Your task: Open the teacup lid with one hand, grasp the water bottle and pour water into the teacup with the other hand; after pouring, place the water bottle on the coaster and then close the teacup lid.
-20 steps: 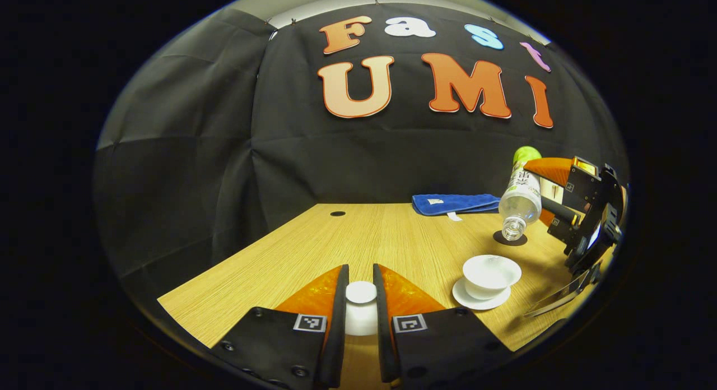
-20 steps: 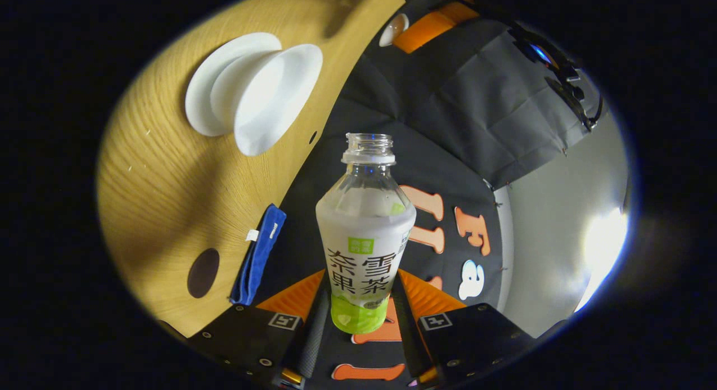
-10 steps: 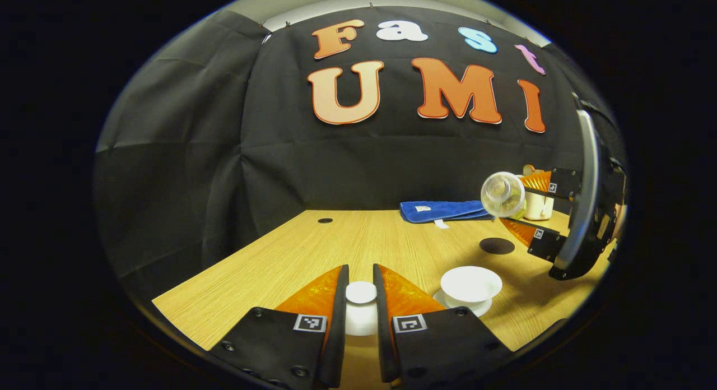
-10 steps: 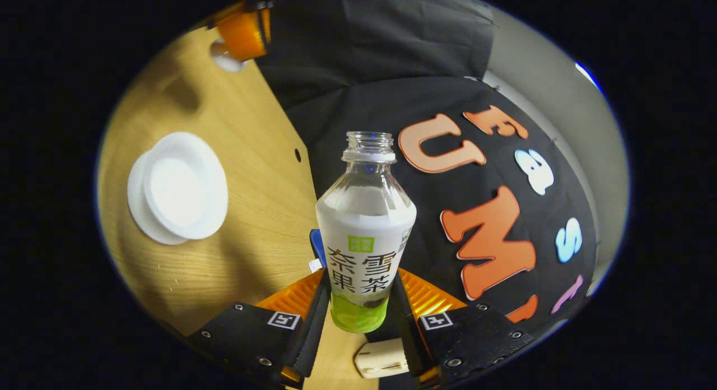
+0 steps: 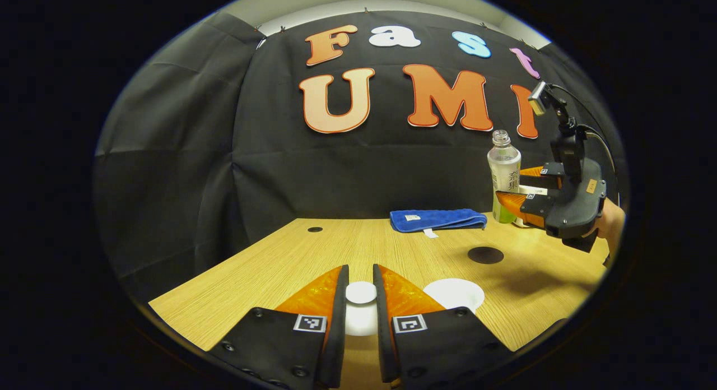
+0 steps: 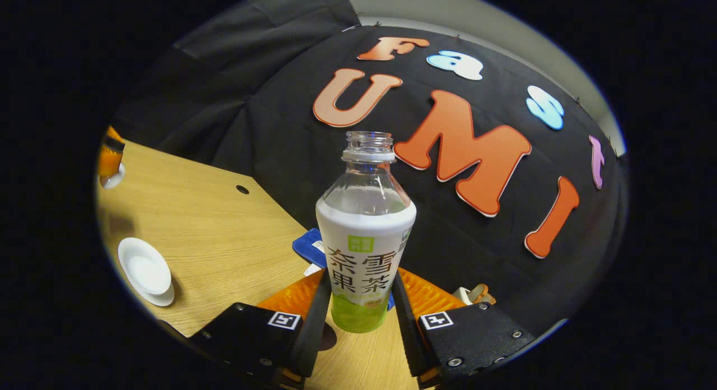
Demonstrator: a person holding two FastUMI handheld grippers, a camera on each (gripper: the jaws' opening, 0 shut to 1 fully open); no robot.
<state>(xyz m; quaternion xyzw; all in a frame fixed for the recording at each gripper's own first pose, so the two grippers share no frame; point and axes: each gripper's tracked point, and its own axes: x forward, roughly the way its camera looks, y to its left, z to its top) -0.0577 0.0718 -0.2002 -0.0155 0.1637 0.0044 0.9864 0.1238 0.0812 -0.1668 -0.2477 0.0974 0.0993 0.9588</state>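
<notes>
My left gripper [image 5: 360,272] is shut on the white teacup lid [image 5: 361,300], held low over the table's near edge. Just right of it stands the open white teacup [image 5: 455,293] on its saucer, partly hidden behind my finger. The uncapped water bottle [image 6: 365,238] with a white and green label stands upright in my right gripper [image 6: 362,278], which is shut on its lower body. In the left gripper view the bottle [image 5: 504,174] hangs above the table's far right, beyond the dark round coaster [image 5: 485,255]. The teacup [image 6: 144,271] sits far left in the right gripper view.
A folded blue towel [image 5: 437,219] lies at the table's back edge by the cloth wall. A hand [image 5: 611,224] holds the right gripper. A small beige object [image 6: 473,293] sits behind the bottle. A small dark hole [image 5: 315,229] marks the tabletop's back left.
The right gripper has swung the bottle from neck-down over the teacup back to upright and carried it rightward, away from the cup. The left gripper still holds the lid in place.
</notes>
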